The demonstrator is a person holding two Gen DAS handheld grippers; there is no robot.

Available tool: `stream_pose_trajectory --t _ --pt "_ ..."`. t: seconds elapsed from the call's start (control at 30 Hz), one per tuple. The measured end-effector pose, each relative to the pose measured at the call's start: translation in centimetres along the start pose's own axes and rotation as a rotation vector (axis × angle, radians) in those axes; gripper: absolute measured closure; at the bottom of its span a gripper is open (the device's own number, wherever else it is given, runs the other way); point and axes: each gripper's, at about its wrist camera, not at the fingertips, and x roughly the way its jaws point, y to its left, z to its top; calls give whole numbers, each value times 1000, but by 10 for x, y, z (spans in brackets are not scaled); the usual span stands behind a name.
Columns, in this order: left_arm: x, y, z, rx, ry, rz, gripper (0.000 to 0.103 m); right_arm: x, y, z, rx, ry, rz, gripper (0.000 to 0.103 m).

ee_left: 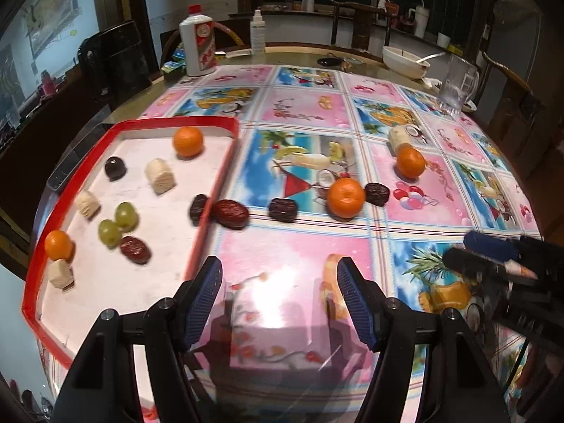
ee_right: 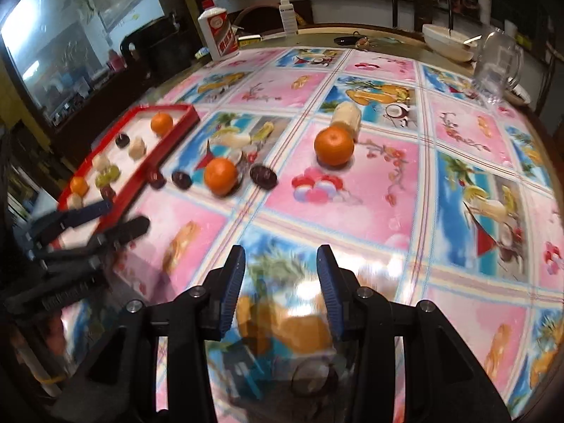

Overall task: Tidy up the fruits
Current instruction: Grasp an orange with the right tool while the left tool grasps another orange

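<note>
While both hand-held grippers hover empty with jaws apart, left and right, loose fruit lies from 10 to 1 o'clock: a date touching the tray rim, then oranges that may roll if nudged.

Legible markings: one item only. The white bottle at the far edge of the table carries a red diagonal label band with pale characters, too blurred to read. The spray bottle bears a dark label, wording unreadable. Nothing else is lettered.
</note>
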Motion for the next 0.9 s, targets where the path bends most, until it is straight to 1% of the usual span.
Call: stream_pose_trajectory --t 0.03,0.13,0.23,0.3,0.53,0.63,0.67,0.7,0.73,0.77,0.83,0.9 --pt "1 -2 0 2 3 0 35 2 -2 4 -4 -7 4 59" --pt "8 -9 7 -1 11 -13 35 11 -15 21 0 -45 -20 59" --pt "18 -20 19 20 6 -26 35 24 -33 39 33 -41 -13 59" --pt "25 -27 27 28 7 -59 35 37 -39 48 15 -26 -19 59" --pt "52 -42 45 71 5 -100 35 60 -47 60 -10 -9 25 59" --pt "60 -43 50 89 7 -111 37 66 -47 63 -33 -8 37 59" --pt "63 -42 51 91 13 -114 39 68 -46 64 -51 -8 34 59" --pt "68 -41 51 87 25 -120 48 69 -45 65 -69 -9 32 59" --pt "71 -40 51 82 36 -133 53 70 -44 65 -81 -10 32 59" --pt "75 -38 51 75 56 -141 56 71 -43 66 -96 -10 35 59" --pt "75 -38 50 91 36 -135 64 73 -38 67 -131 -10 32 59" --pt "75 -40 48 109 29 -131 67 75 -35 68 -163 -13 21 61"
